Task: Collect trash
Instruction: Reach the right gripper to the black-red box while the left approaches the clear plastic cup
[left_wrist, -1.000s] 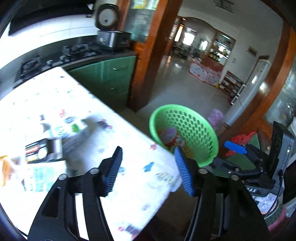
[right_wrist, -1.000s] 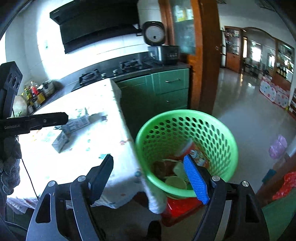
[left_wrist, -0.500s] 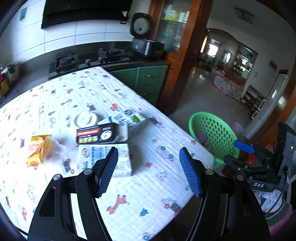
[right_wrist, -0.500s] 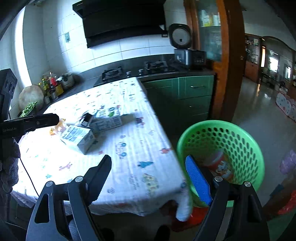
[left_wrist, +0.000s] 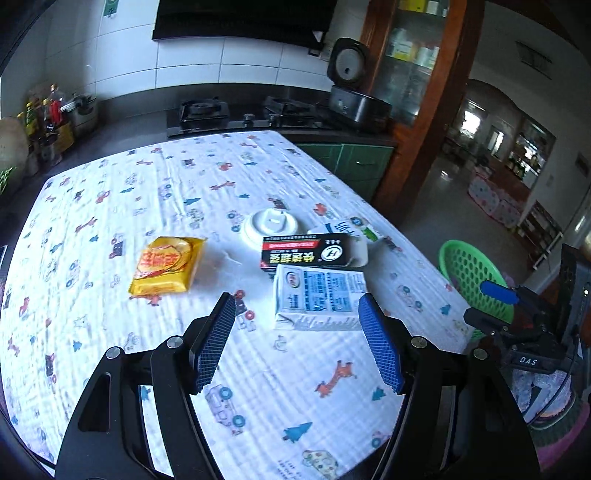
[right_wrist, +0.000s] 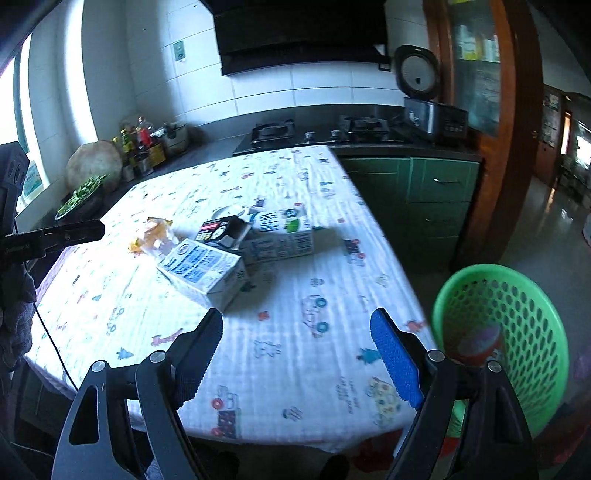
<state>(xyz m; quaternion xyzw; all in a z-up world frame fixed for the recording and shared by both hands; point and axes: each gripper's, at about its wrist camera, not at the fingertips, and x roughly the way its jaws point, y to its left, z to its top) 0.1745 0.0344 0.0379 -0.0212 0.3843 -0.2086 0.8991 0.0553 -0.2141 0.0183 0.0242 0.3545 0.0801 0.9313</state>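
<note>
- Over a tabletop covered with a white cloth printed with small cars and animals, two handheld grippers point down at a cluster of litter.
- Left gripper: its jaws stand apart and empty, and have just been opening a little; nothing lies between them.
- Right gripper: its jaws are likewise spread and empty, and also widened a little over the last second.
- Just ahead of the left gripper lies a pale blue and white carton, flat on the cloth.
- Touching it behind is a black box with red and white print; further back sit a round white plastic lid and a white carton with green and blue print.
- Apart to the left lies a yellow crinkly snack packet.
- Off the right edge of the tabletop, down on the floor, stands a green perforated plastic basket already holding some rubbish.
- A second ago both cameras faced that basket closely; now both have swung back over the tabletop, and the basket sits at the side of each view.
- This suggests a drop-off is finished and the next pickup is beginning, probably the nearest carton.
</note>
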